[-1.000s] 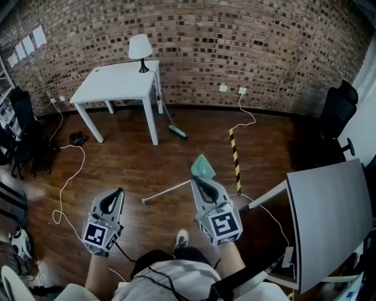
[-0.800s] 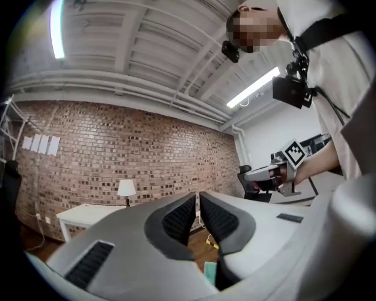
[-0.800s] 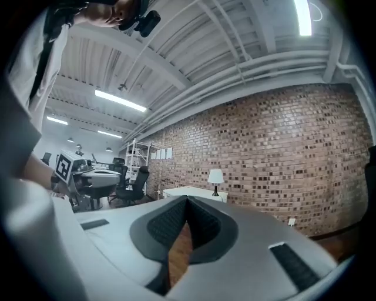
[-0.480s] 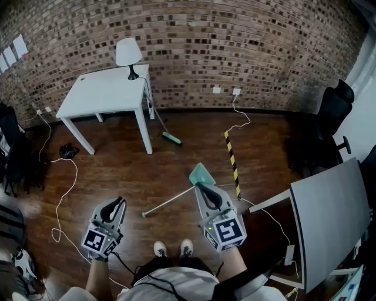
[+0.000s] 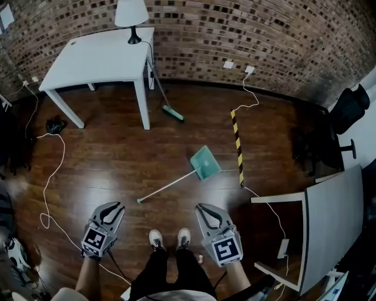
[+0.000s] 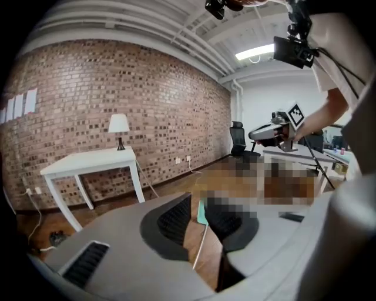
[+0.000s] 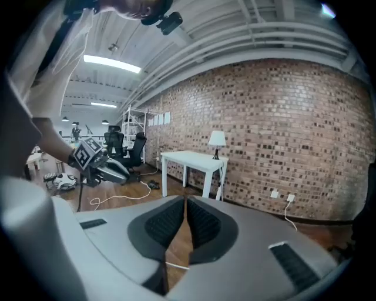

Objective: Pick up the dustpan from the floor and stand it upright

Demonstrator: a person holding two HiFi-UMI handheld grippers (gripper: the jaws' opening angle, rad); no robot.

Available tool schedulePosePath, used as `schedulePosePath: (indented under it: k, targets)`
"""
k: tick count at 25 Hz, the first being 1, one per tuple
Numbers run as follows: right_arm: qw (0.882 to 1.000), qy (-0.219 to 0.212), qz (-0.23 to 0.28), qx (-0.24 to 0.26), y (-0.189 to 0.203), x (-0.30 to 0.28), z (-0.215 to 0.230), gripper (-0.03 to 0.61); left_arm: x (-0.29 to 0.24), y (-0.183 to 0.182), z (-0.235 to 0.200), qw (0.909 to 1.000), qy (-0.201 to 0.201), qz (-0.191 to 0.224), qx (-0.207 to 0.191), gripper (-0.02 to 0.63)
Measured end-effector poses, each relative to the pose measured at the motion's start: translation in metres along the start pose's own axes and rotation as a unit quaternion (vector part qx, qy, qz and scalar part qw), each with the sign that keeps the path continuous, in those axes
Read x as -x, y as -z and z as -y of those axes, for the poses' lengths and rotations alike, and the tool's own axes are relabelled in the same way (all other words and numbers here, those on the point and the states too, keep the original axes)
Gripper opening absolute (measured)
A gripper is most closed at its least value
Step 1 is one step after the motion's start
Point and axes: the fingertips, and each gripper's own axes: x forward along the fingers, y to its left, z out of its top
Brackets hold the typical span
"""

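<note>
The teal dustpan (image 5: 205, 162) lies flat on the wooden floor, and its long pale handle (image 5: 167, 187) runs toward my feet. Both grippers hang above the floor, short of it and apart from it. My left gripper (image 5: 113, 207) is at the lower left, its jaws opening with nothing between them. In the left gripper view (image 6: 197, 206) the gap frames the dustpan (image 6: 201, 213) farther off. My right gripper (image 5: 204, 208) is at the lower right of the handle's end. Its fingertips meet in the right gripper view (image 7: 185, 200), and it holds nothing.
A white table (image 5: 94, 59) with a lamp (image 5: 131, 14) stands by the brick wall, a broom (image 5: 164, 100) leaning on it. A yellow-black strip (image 5: 238, 147) and cables (image 5: 50, 176) lie on the floor. A grey desk (image 5: 332, 217) is at the right. My shoes (image 5: 170, 238) are between the grippers.
Both grippers have sunk toward the bottom of the head view and drawn back from the dustpan. The right one no longer overlaps it. The view has tilted down, and my shoes show.
</note>
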Motion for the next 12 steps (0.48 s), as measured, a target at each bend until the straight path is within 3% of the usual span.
schedulePosePath:
  k: [4, 8, 12]
  targets:
    - [0.999, -0.004, -0.027, -0.024, 0.065, -0.051, -0.005, 0.025, -0.049, 0.104, -0.032, 0.9989, -0.006, -0.031, 0.036, 0.083]
    - [0.997, 0.007, -0.063, -0.046, 0.135, -0.099, -0.008, 0.026, -0.115, 0.221, -0.040, 0.9953, 0.024, -0.084, 0.042, 0.086]
    - [0.993, 0.020, -0.102, -0.062, 0.223, -0.144, -0.015, 0.021, -0.170, 0.321, -0.053, 0.9900, 0.038, -0.115, 0.072, 0.094]
